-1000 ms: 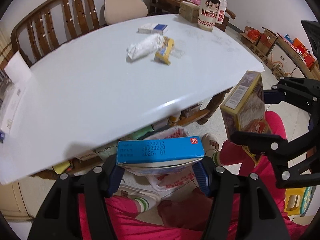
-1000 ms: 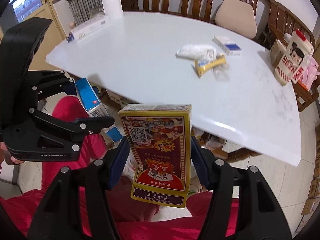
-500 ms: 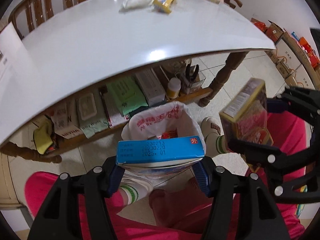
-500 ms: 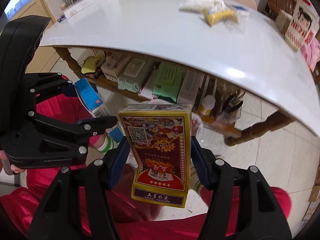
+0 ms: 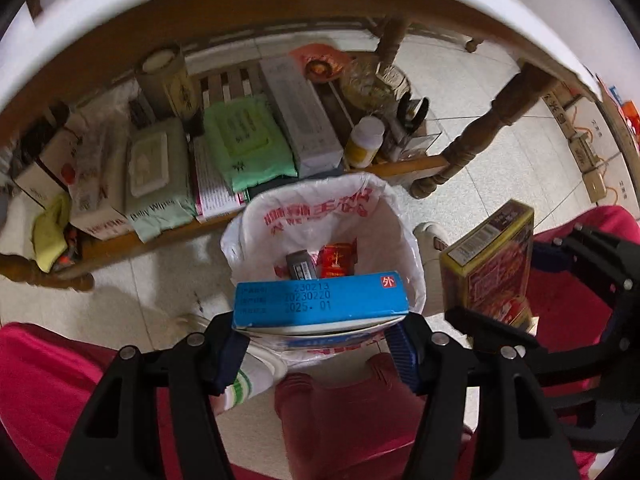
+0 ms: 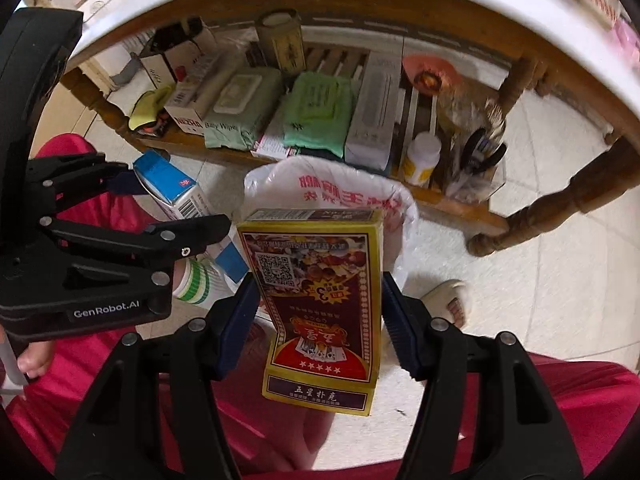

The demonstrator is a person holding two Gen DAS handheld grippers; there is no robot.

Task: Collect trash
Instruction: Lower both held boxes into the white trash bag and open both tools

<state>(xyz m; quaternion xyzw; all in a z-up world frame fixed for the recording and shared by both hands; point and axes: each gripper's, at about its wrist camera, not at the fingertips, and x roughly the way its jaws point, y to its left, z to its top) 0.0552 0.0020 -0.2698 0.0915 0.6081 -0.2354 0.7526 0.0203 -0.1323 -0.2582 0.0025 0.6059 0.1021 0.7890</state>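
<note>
Blue box (image 5: 320,300) gripped; yellow box (image 6: 320,300) gripped — above bin (image 5: 320,216).

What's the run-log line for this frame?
left gripper: holds blue box | right gripper: holds yellow card box | both above: trash bag | released: none

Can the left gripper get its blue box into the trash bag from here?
Probably yes. The left gripper, shut on the blue box, hangs over the bag's open mouth, nothing between them; the right gripper stands off beside it.
</note>
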